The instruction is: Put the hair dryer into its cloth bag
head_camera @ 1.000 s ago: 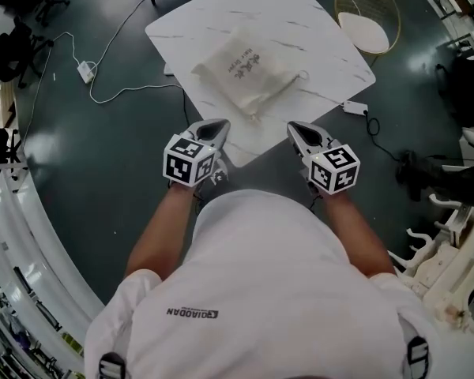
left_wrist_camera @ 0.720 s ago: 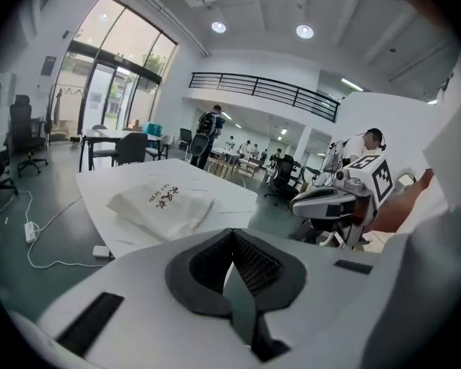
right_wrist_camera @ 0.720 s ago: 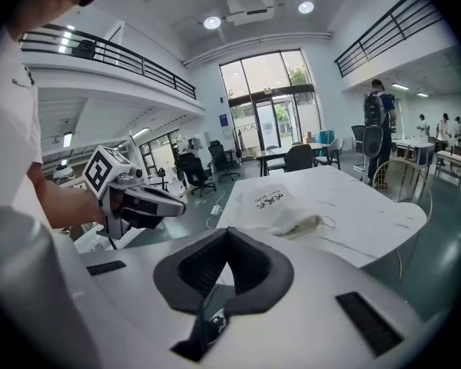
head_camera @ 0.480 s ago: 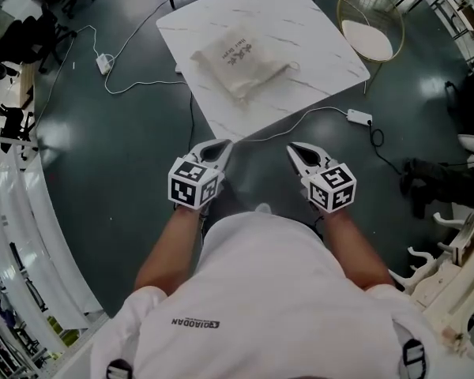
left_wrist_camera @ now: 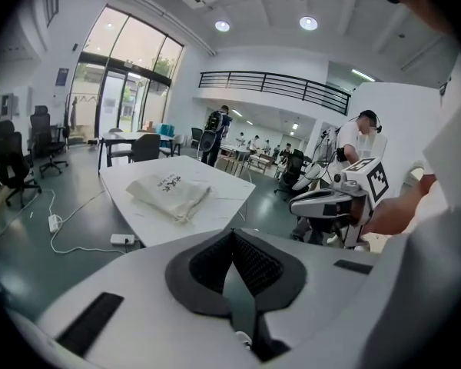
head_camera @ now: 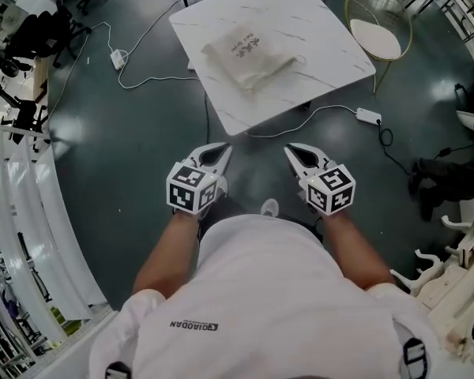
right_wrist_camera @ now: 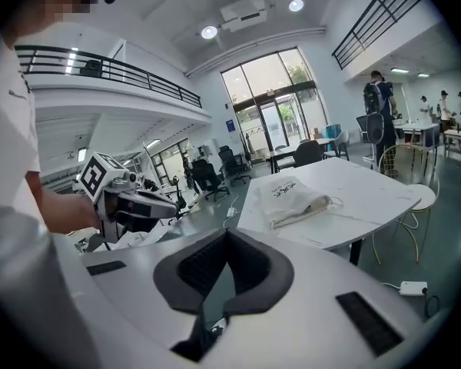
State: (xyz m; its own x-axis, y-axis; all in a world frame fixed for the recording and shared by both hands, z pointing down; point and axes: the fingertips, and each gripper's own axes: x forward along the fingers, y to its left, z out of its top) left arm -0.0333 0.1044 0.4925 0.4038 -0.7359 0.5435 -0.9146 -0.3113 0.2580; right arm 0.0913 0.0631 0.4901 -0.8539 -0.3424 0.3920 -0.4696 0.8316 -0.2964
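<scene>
Nearest, the left hand-held gripper [head_camera: 215,152] and the right hand-held gripper [head_camera: 299,155] hang side by side in front of the person's chest. Each has its 2 jaws pressed together with nothing between them. Both are over the dark floor [head_camera: 126,156], well apart from the counter [head_camera: 316,30].

Between the person and the counter a white cable [head_camera: 332,109] loops across the floor to a power strip [head_camera: 369,116]. A step toward the counter could probably catch on it.

Farther off, the cloth bag [head_camera: 249,55] lies alone near the middle of the counter, plump and creased. Its gathered end points toward the near edge. If the mouth is not drawn tight, a careless lift could let the contents slide out.

No hair dryer shows anywhere. It may be inside the bag, but the cloth hides that. The bag's print is too small to read, and whether the cord is tightened cannot be made out.
</scene>
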